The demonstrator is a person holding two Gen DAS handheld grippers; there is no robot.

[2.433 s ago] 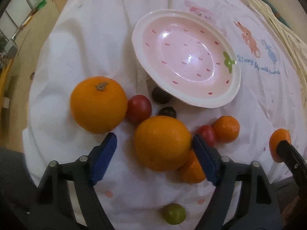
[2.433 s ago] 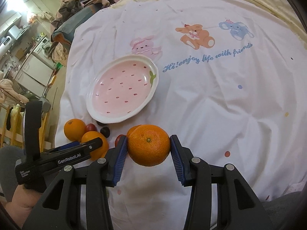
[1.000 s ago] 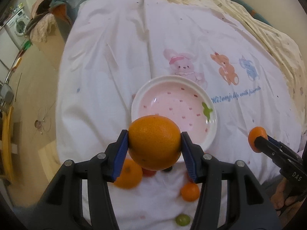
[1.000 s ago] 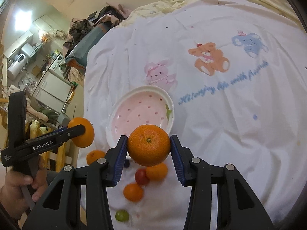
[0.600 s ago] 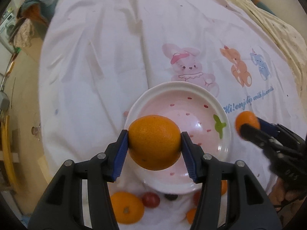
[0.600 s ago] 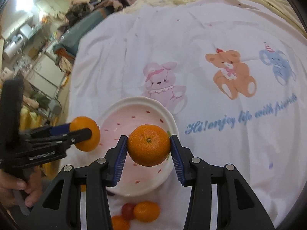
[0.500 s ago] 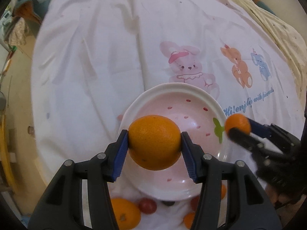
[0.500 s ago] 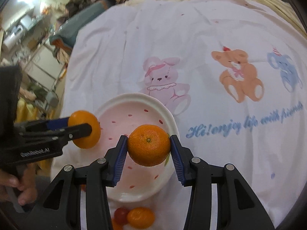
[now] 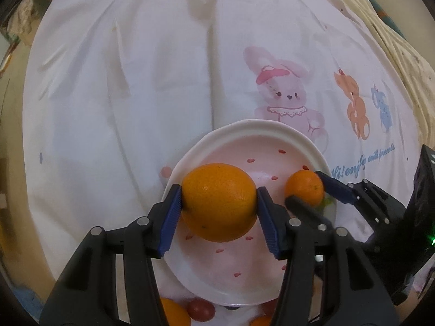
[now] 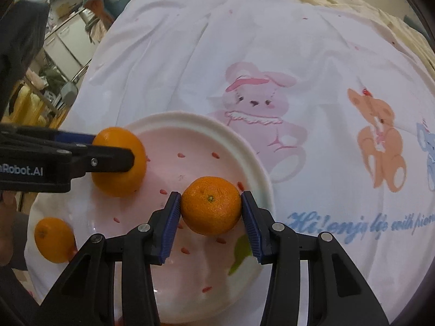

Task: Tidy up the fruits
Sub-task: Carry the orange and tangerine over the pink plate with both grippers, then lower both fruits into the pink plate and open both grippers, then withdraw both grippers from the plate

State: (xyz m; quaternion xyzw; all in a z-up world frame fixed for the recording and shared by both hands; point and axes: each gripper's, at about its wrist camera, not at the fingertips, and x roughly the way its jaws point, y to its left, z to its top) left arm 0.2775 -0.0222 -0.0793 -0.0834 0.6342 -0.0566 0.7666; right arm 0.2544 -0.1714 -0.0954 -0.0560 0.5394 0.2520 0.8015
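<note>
The left gripper gripped a large orange between its blue pads, held over the pink plate — the right gripper clamped a smaller mandarin over the plate's right side. Near the plate's front edge lay another orange and a red cherry tomato. Beyond the plate, a pink bunny print showed on the white cloth.

Pink plate with red flecks; white cloth printed with pastel animals.
</note>
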